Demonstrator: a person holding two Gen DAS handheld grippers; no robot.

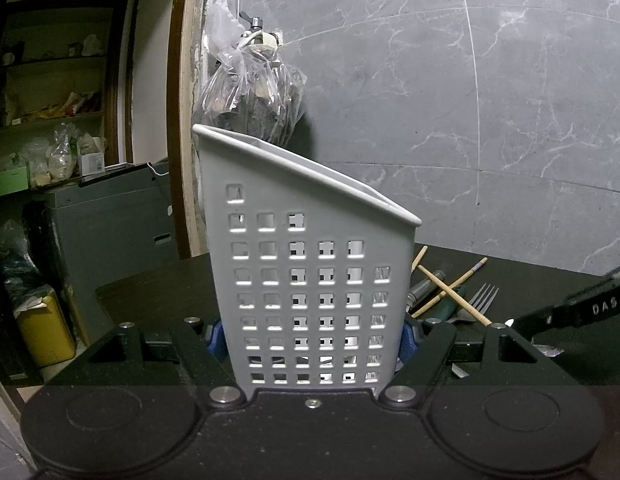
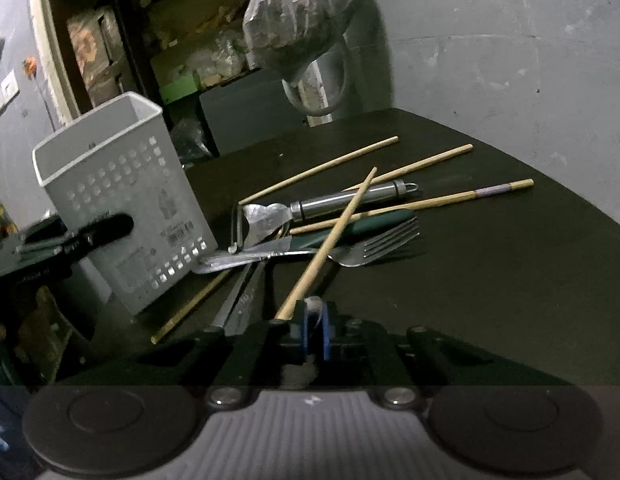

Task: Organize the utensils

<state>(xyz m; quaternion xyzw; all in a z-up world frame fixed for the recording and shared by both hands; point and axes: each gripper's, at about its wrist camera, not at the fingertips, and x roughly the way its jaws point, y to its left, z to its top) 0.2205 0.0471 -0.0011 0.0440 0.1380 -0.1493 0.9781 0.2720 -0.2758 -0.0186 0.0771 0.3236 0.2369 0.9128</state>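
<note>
Fingers of the left gripper (image 1: 311, 338) clamp the white utensil holder (image 1: 306, 256); the right gripper (image 2: 314, 330) pinches something small and silvery, a chopstick (image 2: 329, 240) just beside it.

A white perforated caddy (image 1: 306, 264) is standing upright on the dark table (image 2: 489, 280), its slanted rim open. Just beside it, a fork (image 2: 365, 250), a steel-handled peeler (image 2: 329, 202) and a green-handled utensil (image 2: 373, 222) are lying in a loose pile, with wooden chopsticks (image 2: 425, 165) crossing over and under them at angles.
</note>
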